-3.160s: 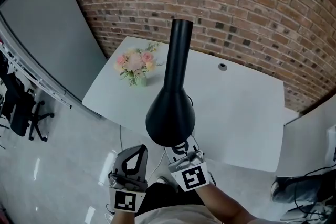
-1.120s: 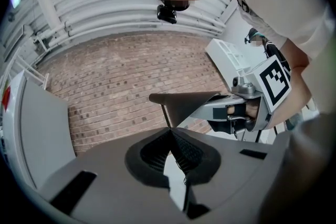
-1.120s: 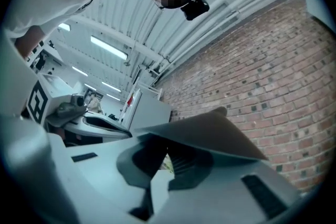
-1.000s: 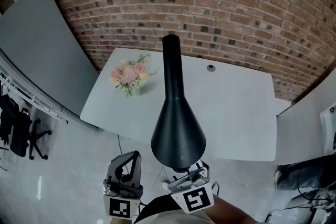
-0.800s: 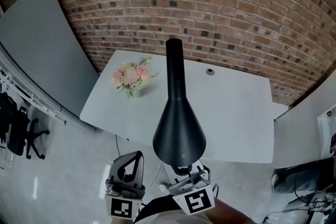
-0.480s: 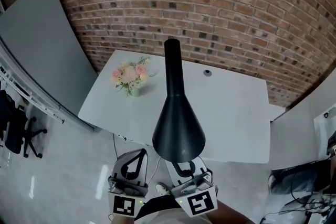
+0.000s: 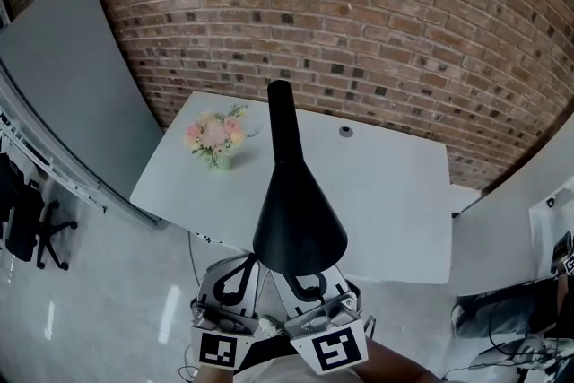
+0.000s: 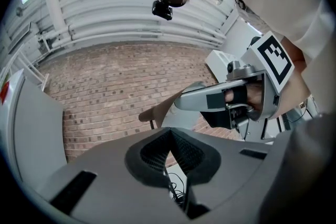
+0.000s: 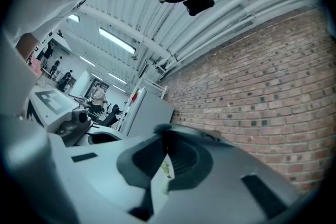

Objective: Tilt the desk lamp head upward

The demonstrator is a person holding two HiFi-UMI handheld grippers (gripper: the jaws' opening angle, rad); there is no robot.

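The black desk lamp head [image 7: 298,215] fills the middle of the head view, its wide cone nearest me and its narrow neck [image 7: 282,117] reaching away over the white table [image 7: 395,193]. Both grippers sit just below the cone's rim, which covers their tips. My left gripper [image 7: 239,275] is shut, its jaws [image 8: 169,136] meeting with nothing between them. My right gripper [image 7: 307,285] is beside it, also shut and empty [image 9: 165,140]. The lamp does not show in either gripper view, and no contact with it is visible.
A small vase of pink flowers [image 7: 213,136] stands at the table's far left; a cable hole [image 7: 345,131] is near the back edge. A brick wall [image 7: 377,13] runs behind, a grey partition [image 7: 72,76] at left, an office chair [image 7: 22,220] beyond.
The left gripper has come up and closer to the right one, so both now sit side by side under the cone's rim. The view has shifted slightly; the lamp head looks much the same.
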